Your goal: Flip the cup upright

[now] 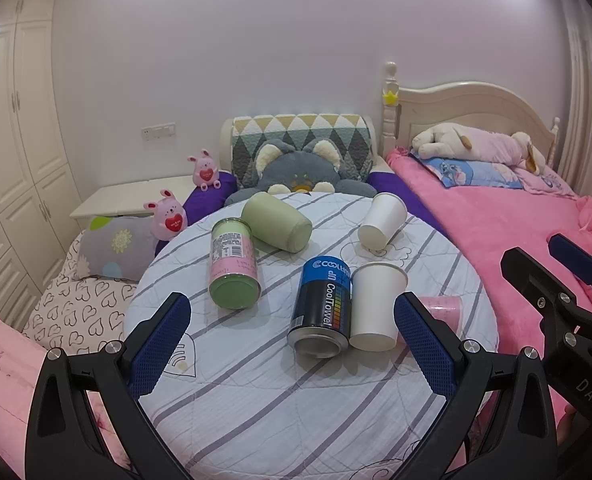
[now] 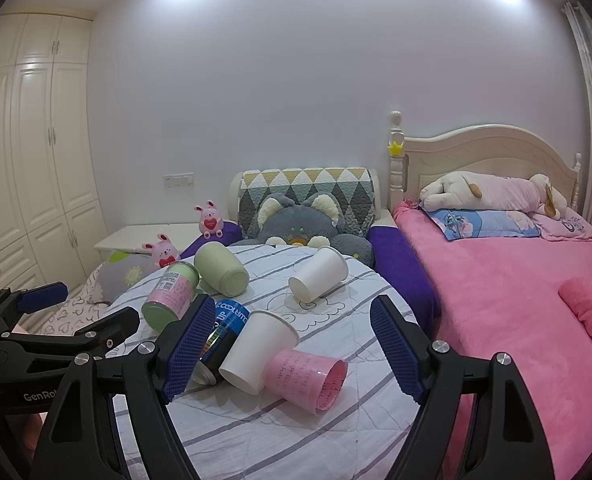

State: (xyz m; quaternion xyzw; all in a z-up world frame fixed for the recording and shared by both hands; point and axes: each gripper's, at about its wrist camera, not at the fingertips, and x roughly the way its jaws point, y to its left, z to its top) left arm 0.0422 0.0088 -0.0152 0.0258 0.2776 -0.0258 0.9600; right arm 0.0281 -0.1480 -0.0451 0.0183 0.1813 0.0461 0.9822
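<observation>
Several cups and cans lie on their sides on a round striped table [image 1: 280,400] [image 2: 264,440]. A white paper cup [image 1: 376,306] [image 2: 258,352] lies next to a blue CoolTowel can [image 1: 322,306] [image 2: 220,344]. A pink cup [image 2: 308,376] [image 1: 446,308] lies beside them. A second white cup [image 1: 382,220] [image 2: 318,274], a green cup [image 1: 276,222] [image 2: 222,268] and a green-pink can [image 1: 234,268] [image 2: 170,294] lie farther back. My left gripper [image 1: 292,344] is open above the near table. My right gripper [image 2: 286,344] is open around the near white cup and pink cup, not touching.
A pink bed [image 2: 516,312] with plush toys stands right of the table. A grey plush cat [image 1: 296,172] and patterned cushion sit behind it. Pink bunny toys [image 1: 168,216], a pillow and a white nightstand [image 1: 132,198] are at the left, wardrobes beyond.
</observation>
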